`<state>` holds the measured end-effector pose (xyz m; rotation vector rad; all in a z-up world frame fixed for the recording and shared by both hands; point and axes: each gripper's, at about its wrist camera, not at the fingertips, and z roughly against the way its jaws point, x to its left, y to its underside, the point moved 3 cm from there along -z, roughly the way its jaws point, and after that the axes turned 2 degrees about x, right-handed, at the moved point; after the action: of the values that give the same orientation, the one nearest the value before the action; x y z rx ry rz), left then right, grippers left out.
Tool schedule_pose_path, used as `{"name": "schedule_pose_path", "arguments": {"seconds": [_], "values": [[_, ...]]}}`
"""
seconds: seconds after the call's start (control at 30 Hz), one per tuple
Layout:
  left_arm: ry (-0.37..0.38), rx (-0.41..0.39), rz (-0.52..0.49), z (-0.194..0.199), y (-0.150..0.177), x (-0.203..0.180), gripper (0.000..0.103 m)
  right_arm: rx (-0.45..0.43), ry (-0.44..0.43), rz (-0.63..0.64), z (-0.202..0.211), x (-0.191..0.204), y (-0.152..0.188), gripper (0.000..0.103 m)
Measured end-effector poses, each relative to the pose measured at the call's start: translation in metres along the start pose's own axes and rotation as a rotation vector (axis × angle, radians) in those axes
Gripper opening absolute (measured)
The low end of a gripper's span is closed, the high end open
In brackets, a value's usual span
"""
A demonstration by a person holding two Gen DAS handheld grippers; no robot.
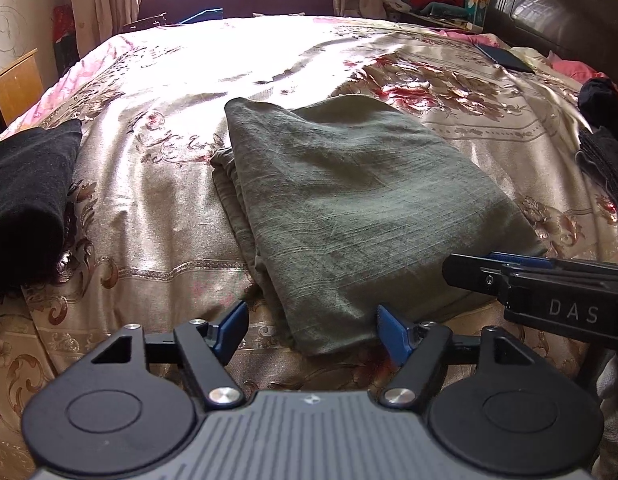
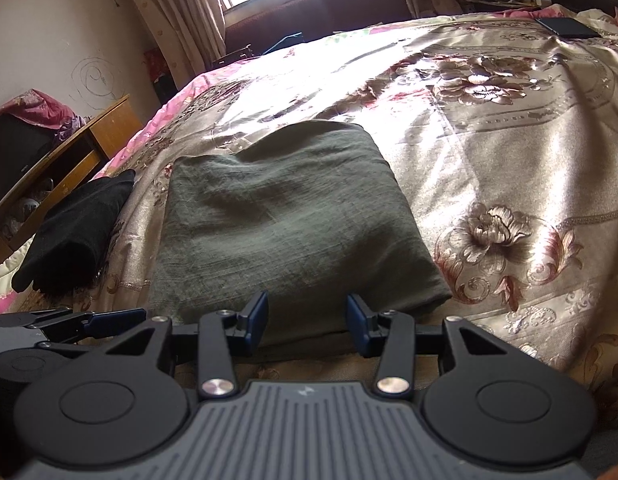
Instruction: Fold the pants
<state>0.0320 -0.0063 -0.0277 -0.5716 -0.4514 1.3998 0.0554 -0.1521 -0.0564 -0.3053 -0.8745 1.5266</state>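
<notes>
The grey-green pants (image 1: 349, 200) lie folded into a compact rectangle on the floral bedspread (image 1: 157, 208); they also show in the right wrist view (image 2: 277, 224). My left gripper (image 1: 311, 326) is open and empty, its blue pads either side of the fold's near corner, just short of it. My right gripper (image 2: 307, 318) is open and empty at the near edge of the fold. The right gripper shows from the side at the right of the left wrist view (image 1: 549, 280); the left one shows at the lower left of the right wrist view (image 2: 89, 324).
A folded black garment (image 1: 29, 196) lies left of the pants, also in the right wrist view (image 2: 77, 232). More dark clothes (image 1: 605, 140) sit at the right. A dark phone or tablet (image 2: 569, 28) lies far back. A wooden desk (image 2: 89, 140) stands left of the bed.
</notes>
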Motion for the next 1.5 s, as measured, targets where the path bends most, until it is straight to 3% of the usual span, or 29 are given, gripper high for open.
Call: {"name": "schedule_pose_path", "arguments": {"seconds": [0.37,0.8,1.03,1.3,1.5], "values": [[-0.022,0.021,-0.002,-0.008,0.0,0.0,0.088,0.015,-0.005,0.02,-0.005,0.003,0.0,0.049],[-0.077,-0.014,-0.048,0.001,-0.001,-0.006,0.095,0.004,0.002,0.005,0.005,0.006,0.002,0.049],[-0.103,-0.032,-0.035,0.009,-0.002,-0.001,0.103,-0.016,0.006,-0.023,0.017,0.007,0.004,0.049],[-0.09,-0.048,0.035,0.013,-0.004,0.008,0.103,-0.016,0.02,0.008,0.02,0.013,0.007,0.049],[-0.095,-0.057,0.028,0.015,-0.002,0.005,0.103,-0.018,0.02,0.007,0.019,0.014,0.007,0.049]]}}
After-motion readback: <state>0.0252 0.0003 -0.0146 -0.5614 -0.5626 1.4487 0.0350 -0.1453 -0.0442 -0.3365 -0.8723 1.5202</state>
